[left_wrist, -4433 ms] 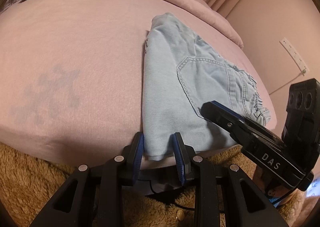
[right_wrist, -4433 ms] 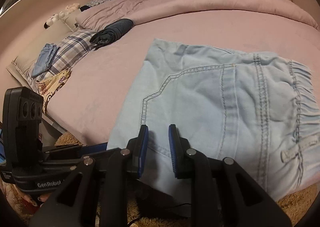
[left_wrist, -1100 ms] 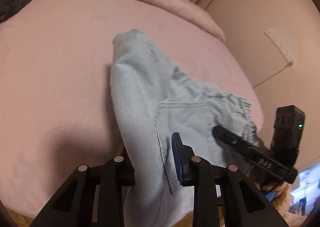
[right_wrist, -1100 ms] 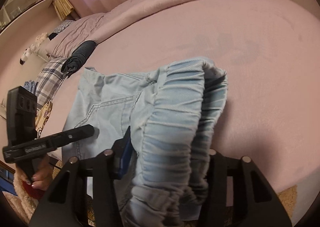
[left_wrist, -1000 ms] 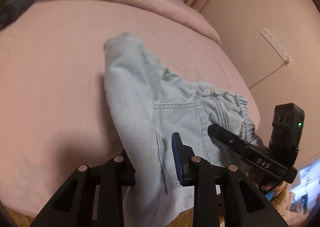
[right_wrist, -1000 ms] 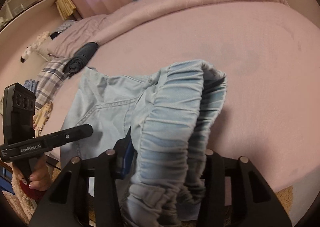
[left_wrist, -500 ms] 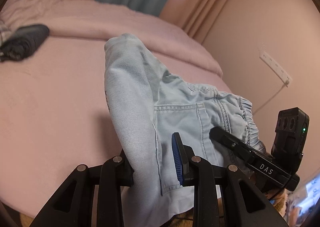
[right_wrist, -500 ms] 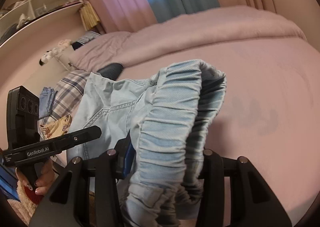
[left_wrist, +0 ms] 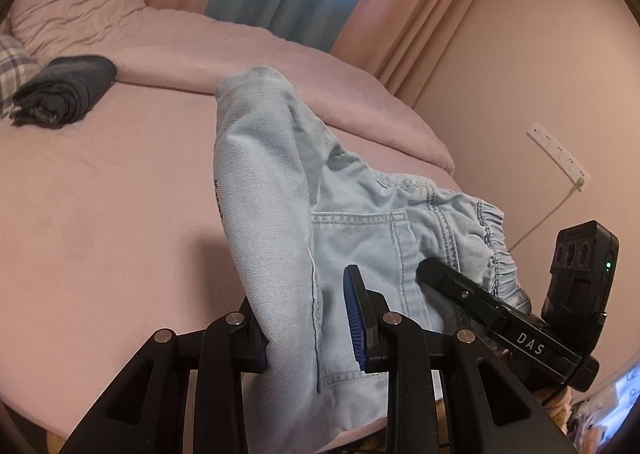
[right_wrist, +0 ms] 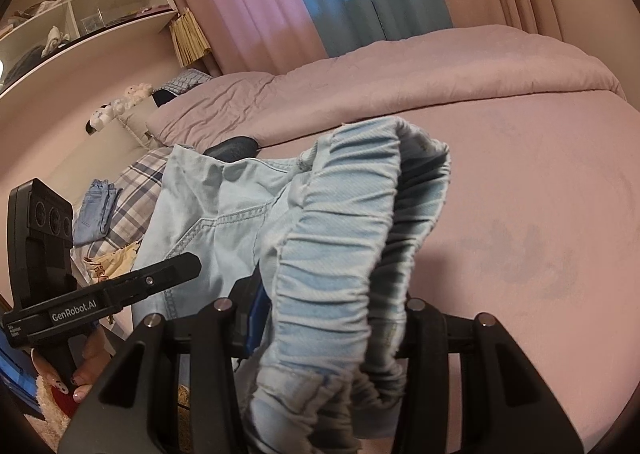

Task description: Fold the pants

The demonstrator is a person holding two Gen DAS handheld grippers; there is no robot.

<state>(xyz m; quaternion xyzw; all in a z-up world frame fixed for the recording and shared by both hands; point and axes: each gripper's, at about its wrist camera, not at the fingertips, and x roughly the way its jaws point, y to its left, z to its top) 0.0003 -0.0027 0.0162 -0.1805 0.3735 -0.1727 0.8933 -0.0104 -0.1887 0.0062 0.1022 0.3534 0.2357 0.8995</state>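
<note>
two grippers hold the pants [left_wrist: 280, 222] at once, lifted clear of the near part of the pink bed [left_wrist: 100, 214]. left gripper [left_wrist: 304, 326]: clamped on the hem-side edge of the folded denim, cloth bunched between the blue pads and hanging below them. right gripper [right_wrist: 332, 318]: clamped on the gathered elastic waistband, which arches up and over its fingers; the right-hand pad is hidden behind cloth, but the band is plainly carried by it. each wrist view shows the other gripper close beside, so the two grips sit on neighbouring ends of one bundle.

state of garment: pale blue denim, already doubled on itself, a back pocket facing up in the left view. it sags between the grips and is not flat.

progress, judged: at least one fold is in; the pants are mid-carry rather than set down. left to do: lay the bundle on the bed, likely bring one end over the other, flatten, let go.

far left on the bed: a rolled dark garment [left_wrist: 64, 92], and in the right view a small folded pair of jeans [right_wrist: 96, 210] on a plaid pillow [right_wrist: 128, 210].

risk: the loose waistband could slip and spoil the fold.
</note>
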